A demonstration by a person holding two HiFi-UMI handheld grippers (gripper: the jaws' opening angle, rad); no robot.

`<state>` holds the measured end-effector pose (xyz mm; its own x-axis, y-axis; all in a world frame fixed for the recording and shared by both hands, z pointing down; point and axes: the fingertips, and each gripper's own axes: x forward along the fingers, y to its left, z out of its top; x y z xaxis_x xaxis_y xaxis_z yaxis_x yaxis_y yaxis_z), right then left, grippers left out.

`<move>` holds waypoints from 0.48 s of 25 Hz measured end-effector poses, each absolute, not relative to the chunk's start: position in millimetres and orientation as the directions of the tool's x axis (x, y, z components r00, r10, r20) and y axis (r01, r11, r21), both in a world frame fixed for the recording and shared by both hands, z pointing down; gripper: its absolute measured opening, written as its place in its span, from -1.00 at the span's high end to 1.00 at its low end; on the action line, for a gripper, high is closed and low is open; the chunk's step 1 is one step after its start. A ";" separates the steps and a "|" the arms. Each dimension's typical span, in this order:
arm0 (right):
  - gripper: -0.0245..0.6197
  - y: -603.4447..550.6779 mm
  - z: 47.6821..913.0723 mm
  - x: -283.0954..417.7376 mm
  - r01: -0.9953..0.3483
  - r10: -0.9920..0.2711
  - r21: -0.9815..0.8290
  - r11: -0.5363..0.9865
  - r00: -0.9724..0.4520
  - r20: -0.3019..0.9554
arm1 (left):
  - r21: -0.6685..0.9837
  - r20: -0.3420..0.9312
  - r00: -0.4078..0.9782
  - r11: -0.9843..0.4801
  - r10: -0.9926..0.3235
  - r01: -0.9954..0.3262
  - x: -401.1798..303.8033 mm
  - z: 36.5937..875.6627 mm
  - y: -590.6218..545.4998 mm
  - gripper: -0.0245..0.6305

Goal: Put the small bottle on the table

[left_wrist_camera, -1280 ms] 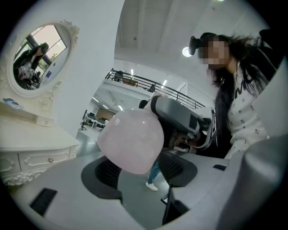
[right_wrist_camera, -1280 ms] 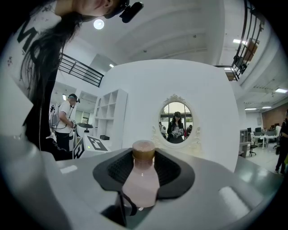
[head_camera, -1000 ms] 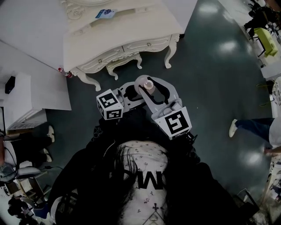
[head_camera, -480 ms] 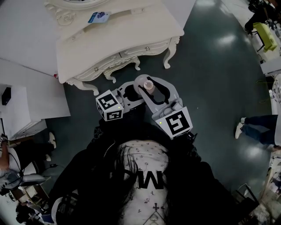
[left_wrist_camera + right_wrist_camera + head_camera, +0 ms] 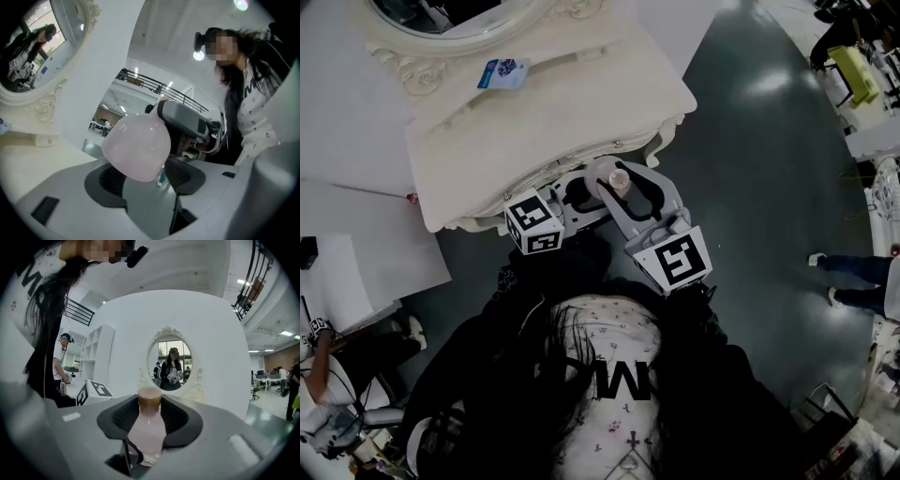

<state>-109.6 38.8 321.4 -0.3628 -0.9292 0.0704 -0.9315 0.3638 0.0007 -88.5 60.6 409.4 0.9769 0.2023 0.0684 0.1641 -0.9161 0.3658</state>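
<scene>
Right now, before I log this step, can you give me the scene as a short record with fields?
held object: small bottle, pink with a brown cap
right gripper: jaws shut on the bottle, which stands upright
left gripper: jaws at the bottle's base; grip unclear
target: white dressing table, just ahead of both grippers
on table: blue packet, oval mirror
task state: bottle not yet set down

Small bottle (image 5: pixel 147 432), translucent pink glossy plastic, with brownish matt cap (image 5: pixel 149 397); right tongs (image 5: pixel 149 414), smooth grey plastic with black finely textured pads (image 5: pixel 123 416); tabletop (image 5: pixel 581 103), smooth cream-painted finish; floor (image 5: pixel 769 187), dark, glossy, reflective.
</scene>
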 end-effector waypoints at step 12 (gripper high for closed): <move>0.46 -58.8 336.5 -91.2 -0.960 -0.953 0.022 0.281 -0.276 0.123 | 0.381 0.046 0.956 -0.889 0.291 0.252 -69.9 422.9 -33.0 0.22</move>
